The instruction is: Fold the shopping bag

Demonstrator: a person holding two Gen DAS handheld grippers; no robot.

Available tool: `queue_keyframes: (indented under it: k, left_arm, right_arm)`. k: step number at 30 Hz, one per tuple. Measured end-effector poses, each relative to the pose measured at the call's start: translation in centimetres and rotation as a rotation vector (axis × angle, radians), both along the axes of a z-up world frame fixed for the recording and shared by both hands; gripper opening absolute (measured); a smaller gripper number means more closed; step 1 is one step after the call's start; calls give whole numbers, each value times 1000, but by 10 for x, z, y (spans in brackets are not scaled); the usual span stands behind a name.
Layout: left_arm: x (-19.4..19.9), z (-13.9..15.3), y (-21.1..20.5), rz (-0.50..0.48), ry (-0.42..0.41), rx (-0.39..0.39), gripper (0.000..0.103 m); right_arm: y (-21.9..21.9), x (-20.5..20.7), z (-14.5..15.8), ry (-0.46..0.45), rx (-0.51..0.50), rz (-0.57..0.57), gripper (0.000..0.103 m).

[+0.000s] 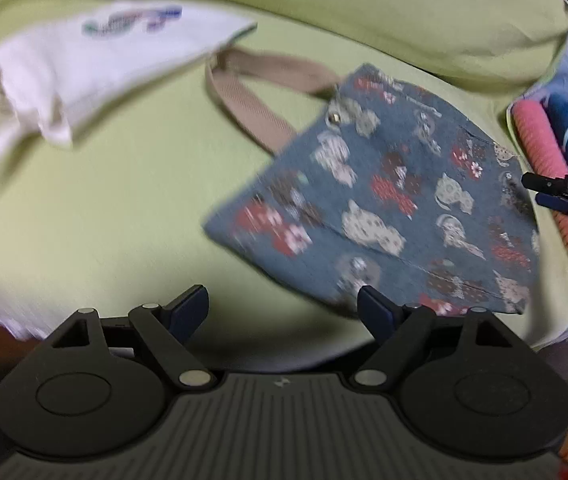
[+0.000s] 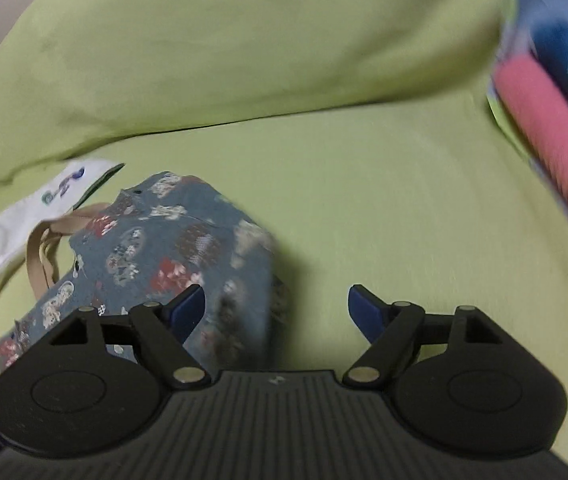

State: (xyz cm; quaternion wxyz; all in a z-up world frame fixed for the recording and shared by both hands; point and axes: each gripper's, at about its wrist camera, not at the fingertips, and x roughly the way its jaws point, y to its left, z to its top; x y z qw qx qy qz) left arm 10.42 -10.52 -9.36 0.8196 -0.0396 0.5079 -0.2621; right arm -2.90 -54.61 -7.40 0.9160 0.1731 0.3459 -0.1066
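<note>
Left gripper (image 1: 283, 307): jaws spread wide, nothing between them, only green sofa seat (image 1: 104, 216) beneath. Just ahead and to the right of it, the bag (image 1: 383, 208), blue patterned cloth lying flat, its nearest corner almost under the right-hand finger. Long axis running from that near right corner up and away to the left, toward the tan handles (image 1: 252, 100), which loop out past the far left end. Beyond the handles, further left, a white bag (image 1: 96, 60), well apart from the fingers.

Right gripper (image 2: 276, 307): also wide open and holding nothing. Bag (image 2: 172, 248) close in front and to the left, its near edge passing behind the left-hand finger; bare seat under the right-hand finger. Whether the cloth touches that finger cannot be told through the blur.

Both grippers near the bag, at opposite ends of its near side; likely next a grasp on the near edge or corners, folding away toward the handles. Far right, a pink and blue roll (image 2: 555, 128), clear of the work.
</note>
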Motion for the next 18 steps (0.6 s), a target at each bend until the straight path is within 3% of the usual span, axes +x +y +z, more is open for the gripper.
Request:
queue_keyframes:
  k: [6,10,11,12,15,18]
  left_arm:
    - [6,-32,9,166,177,-218,80]
    - [9,-41,14,250,199,-329,76]
    - [10,-41,14,247,187,-353,62]
    - [10,-41,12,241,179,-360,40]
    - [12,-44,7,232,173,-338,18]
    - [13,-47,9,237,177,-343,14]
  right_arm:
    - [-12,9,8,-97,114,59,88]
    - [-12,50,13,-74,101,129,88]
    - [-12,61,13,-60,88,148,89]
    - [-12,72,14,-49,77,169,89]
    - [-10,107,14,-3,62,228,90]
    - [-3,142,8,57,50,281,90]
